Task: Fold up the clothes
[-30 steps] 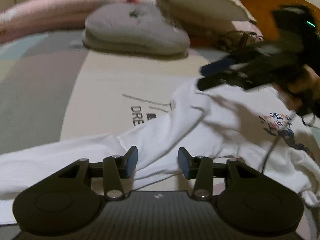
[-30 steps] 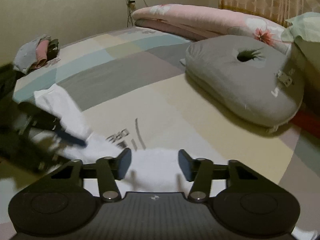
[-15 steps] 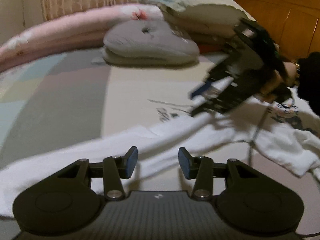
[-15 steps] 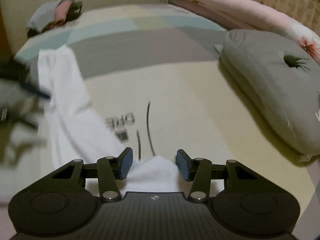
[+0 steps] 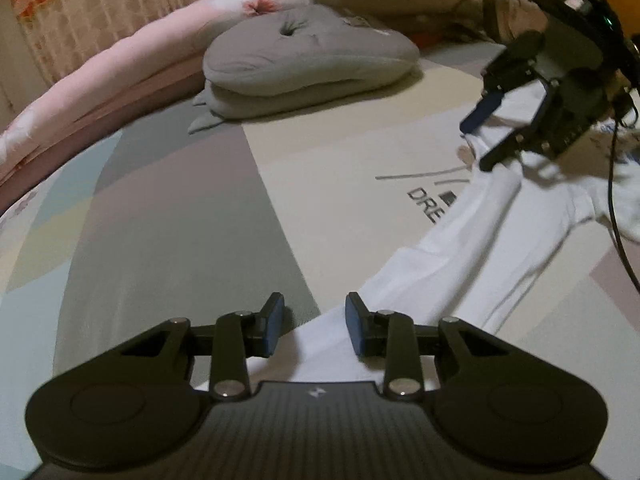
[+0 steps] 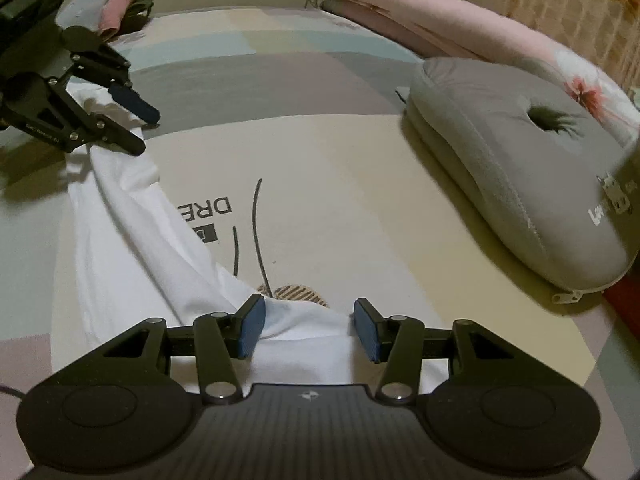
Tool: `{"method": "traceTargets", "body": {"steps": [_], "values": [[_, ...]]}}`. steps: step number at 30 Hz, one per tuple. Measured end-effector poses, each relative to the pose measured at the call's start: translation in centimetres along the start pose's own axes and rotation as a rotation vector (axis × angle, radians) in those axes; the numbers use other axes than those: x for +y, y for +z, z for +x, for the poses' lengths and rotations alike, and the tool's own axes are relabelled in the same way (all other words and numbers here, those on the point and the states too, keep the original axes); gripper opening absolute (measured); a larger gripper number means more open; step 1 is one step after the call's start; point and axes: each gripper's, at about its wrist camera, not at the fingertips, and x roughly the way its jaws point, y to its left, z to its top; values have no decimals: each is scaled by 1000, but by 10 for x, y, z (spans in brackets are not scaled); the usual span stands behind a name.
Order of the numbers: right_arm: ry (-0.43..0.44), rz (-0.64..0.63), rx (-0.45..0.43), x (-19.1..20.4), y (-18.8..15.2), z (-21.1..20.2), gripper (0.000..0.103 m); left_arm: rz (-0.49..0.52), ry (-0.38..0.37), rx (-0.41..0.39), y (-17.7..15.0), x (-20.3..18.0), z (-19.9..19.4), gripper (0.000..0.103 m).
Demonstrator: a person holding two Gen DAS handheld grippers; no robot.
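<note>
A white long-sleeved shirt [image 5: 472,240] lies stretched across the bed, one sleeve running from my left gripper [image 5: 315,330] toward my right gripper [image 5: 480,136]. My left gripper is open, its pads low over the sleeve's end with the cloth edge between them. In the right wrist view the same shirt [image 6: 132,240] spreads below my right gripper [image 6: 308,330], which is open over a raised fold. There the left gripper [image 6: 138,126] hovers open at the sleeve's far end. A printed graphic shows on the shirt's body at far right in the left wrist view.
The bedsheet [image 5: 180,216] has pastel and grey blocks and printed letters. A grey cushion [image 6: 520,168] and a pink rolled quilt [image 6: 440,32] lie along one side. Folded clothes [image 6: 116,12] sit at the far corner. A black cable [image 5: 612,184] trails over the shirt.
Both grippers have moved apart along the sleeve, which now lies straighter. My left gripper has come down to the sleeve's end; my right gripper sits lower over the shirt's fold.
</note>
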Motion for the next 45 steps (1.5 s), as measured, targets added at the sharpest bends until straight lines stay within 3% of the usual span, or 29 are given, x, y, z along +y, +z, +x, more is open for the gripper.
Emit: {"method": "traceTargets", "body": {"steps": [4,9,11,13,15,16,25,29,33,35,38,42,45], "values": [[-8,-20,-10,-2,7,0,55,71,-17,34,1,8,10,33],[19,-12,4,-1,4,6,54,79,-51,75,1,10,13,32],[42,-16,13,-1,2,1,47,97,-51,86,2,7,12,27],[57,-32,20,1,0,-3,24,106,-75,94,3,4,12,13],[33,-72,22,8,2,-4,9,92,-50,74,6,7,10,2],[16,-81,15,10,3,-5,8,84,-37,64,7,8,9,1],[-118,38,-84,-12,18,0,6,-10,76,-24,19,25,6,0],[-172,85,-70,-16,21,20,3,-65,111,2,19,35,25,0],[-204,170,-67,-25,20,21,8,-142,206,45,14,48,39,6],[-221,179,-87,-28,18,3,12,-222,207,5,11,60,22,6],[-231,240,-83,-36,11,-26,25,-221,184,-41,0,59,-12,8],[-157,368,-36,-41,-6,-43,29,-188,116,5,-21,48,-35,13],[-128,412,13,-34,-19,-32,29,-268,87,61,-43,54,-31,15]]}}
